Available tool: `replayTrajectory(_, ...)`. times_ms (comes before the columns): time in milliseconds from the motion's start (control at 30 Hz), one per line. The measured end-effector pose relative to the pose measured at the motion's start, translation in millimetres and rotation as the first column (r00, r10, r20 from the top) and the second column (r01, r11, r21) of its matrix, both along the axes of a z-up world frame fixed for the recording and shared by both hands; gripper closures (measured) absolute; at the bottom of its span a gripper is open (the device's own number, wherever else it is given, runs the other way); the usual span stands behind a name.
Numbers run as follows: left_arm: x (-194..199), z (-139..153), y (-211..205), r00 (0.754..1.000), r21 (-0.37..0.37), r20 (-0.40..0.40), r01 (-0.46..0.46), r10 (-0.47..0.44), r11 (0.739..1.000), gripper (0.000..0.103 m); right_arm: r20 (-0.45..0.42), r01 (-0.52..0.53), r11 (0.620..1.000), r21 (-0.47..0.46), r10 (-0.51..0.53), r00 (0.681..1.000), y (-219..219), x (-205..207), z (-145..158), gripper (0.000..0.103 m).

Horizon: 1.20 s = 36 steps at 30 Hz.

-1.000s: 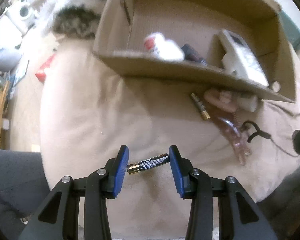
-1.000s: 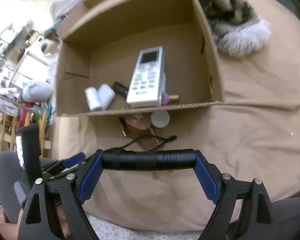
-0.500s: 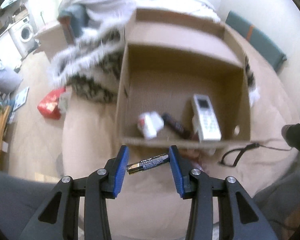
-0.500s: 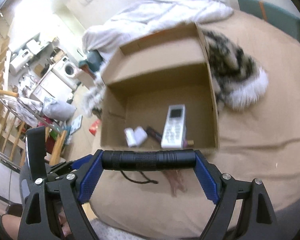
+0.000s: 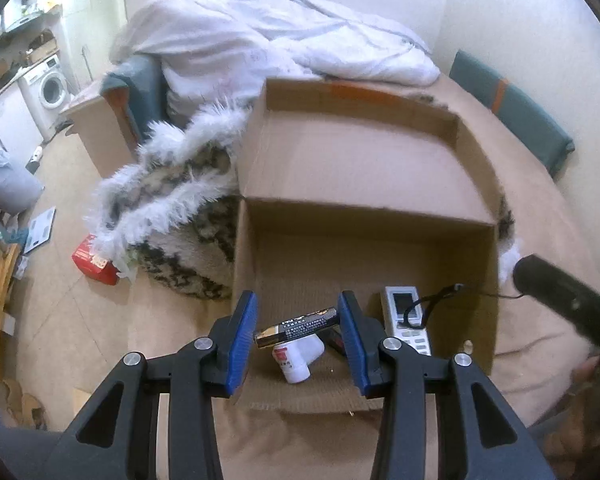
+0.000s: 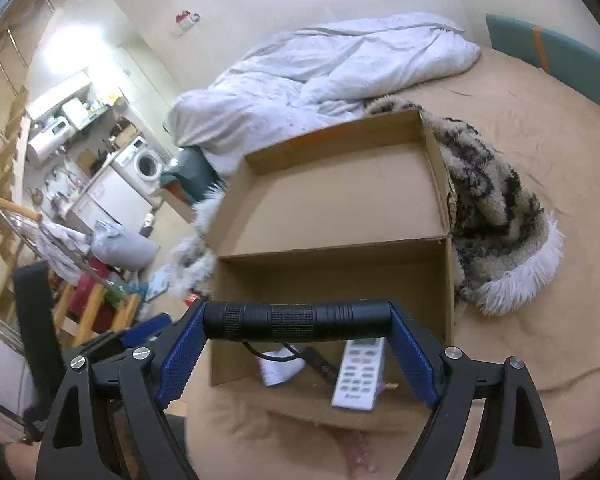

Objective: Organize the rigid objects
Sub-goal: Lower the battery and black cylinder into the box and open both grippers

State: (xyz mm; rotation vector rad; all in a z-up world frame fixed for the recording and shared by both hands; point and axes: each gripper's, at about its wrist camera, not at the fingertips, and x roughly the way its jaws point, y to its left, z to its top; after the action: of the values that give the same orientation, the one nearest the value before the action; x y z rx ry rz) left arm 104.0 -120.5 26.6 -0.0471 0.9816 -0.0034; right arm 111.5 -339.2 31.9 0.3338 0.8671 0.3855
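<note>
While both grippers hold cargo above the box, neither piece is in it yet.

Left gripper pinches a battery end to end; right gripper spans a black torch lengthwise — jaws wide, both gripped. Below, the box already holds a remote, a white bottle and a dark item, perhaps a tube. Something pinkish lies outside on the sheet, so more sorting likely remains — after these two go in.
</note>
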Motion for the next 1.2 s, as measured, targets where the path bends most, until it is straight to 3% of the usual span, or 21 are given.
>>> replayTrajectory(167,15,-47,-17,0.997,0.069,-0.037,0.077,-0.075,0.995,0.065,-0.094,-0.013,0.999,0.044,0.017,0.995,-3,15,-54,0.011)
replayTrajectory(300,26,-77,-18,0.994,0.059,-0.097,0.054,-0.048,0.997,0.065,-0.208,0.023,0.99,0.137,0.006,0.978,-7,24,-87,0.011)
replayTrajectory(600,23,-94,-2,0.995,0.078,-0.087,0.054,-0.047,0.995,0.065,-0.241,-0.026,1.0,0.001,0.026,0.97,15,37,-107,0.011)
replayTrajectory(867,27,-99,-1,0.993,0.042,-0.114,0.044,-0.039,0.998,0.065,-0.232,-0.074,0.986,-0.148,0.038,0.972,37,44,-112,0.011)
replayTrajectory(1200,28,-103,-6,0.991,0.067,-0.122,0.054,-0.046,0.996,0.065,-0.234,-0.075,0.98,-0.184,0.03,0.972,39,48,-113,0.011)
